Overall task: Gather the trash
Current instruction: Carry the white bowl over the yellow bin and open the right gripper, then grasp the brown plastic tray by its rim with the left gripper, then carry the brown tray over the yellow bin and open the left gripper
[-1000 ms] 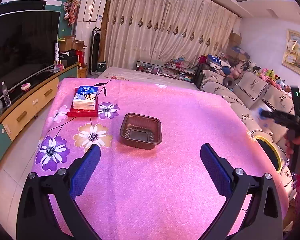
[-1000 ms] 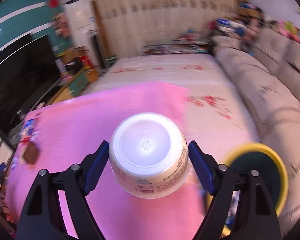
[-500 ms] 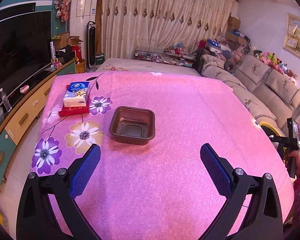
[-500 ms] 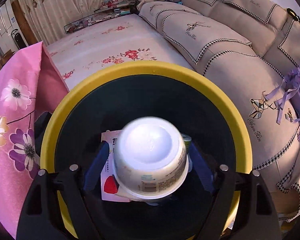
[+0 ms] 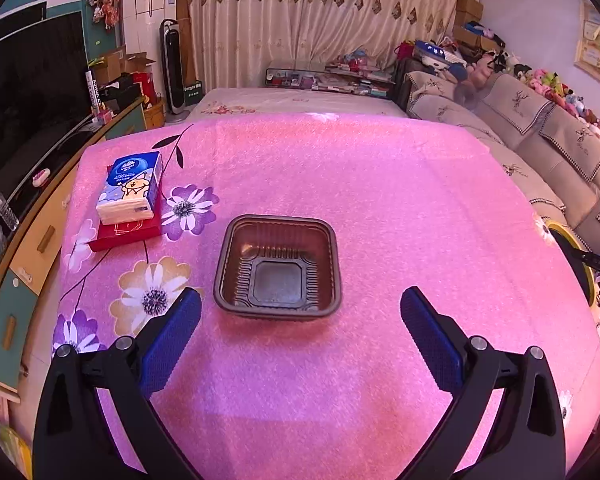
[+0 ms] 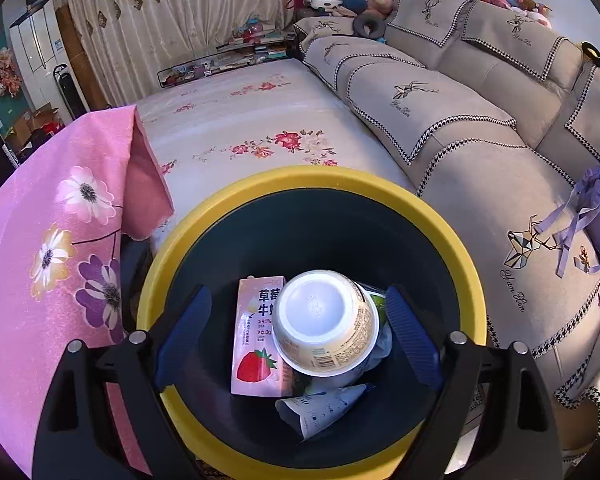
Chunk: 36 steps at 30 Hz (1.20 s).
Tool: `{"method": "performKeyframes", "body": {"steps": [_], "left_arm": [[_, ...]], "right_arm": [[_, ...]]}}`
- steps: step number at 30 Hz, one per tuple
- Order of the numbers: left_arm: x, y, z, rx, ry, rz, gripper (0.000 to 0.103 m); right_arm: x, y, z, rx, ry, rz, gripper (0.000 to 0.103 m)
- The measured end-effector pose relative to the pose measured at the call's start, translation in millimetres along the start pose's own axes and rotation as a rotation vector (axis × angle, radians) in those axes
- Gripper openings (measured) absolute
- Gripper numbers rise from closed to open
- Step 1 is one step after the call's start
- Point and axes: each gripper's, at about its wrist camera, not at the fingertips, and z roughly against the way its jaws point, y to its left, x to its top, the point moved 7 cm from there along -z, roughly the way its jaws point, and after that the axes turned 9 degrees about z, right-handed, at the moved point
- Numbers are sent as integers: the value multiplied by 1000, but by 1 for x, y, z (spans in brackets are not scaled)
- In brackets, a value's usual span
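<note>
Tray waits on the table, cup lies in the bin

Table [image 5: 380, 200] with the pink cloth carries the brown plastic tray [image 5: 278, 266], which sits just ahead of the left gripper [image 5: 300, 320], whose jaws stand wide and empty. Beside the table, the yellow-rimmed bin [image 6: 308, 178] has the white cup [image 6: 326, 320] resting on a pink carton [image 6: 256, 344]. The right gripper [image 6: 298, 330] has just been opening its jaws, and the cup is free between them. The tray looks light, thin and a little flexible; I would pinch one side wall gently.

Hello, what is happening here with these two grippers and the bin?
A person is collecting trash with two handheld grippers. The right gripper, its jaws just opened, is above the yellow-rimmed bin; the white cup lies upside down inside, free of the pads, on a pink strawberry carton. The left gripper is open over the pink tablecloth, facing the brown plastic tray.
</note>
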Motion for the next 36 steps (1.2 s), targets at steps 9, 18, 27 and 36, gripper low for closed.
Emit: {"method": "performKeyframes", "body": {"steps": [9, 18, 27, 36], "left_arm": [[18, 3, -22, 10, 26, -18, 98], [20, -1, -42, 40, 71, -51, 80], [20, -19, -34, 39, 56, -96, 70], [20, -123, 7, -135, 23, -208, 70]], "right_arm": [[-3, 9, 4, 27, -6, 8, 84], [-1, 13, 8, 43, -18, 15, 84], [-5, 11, 20, 71, -34, 9, 84], [-19, 0, 41, 110, -64, -27, 84]]}}
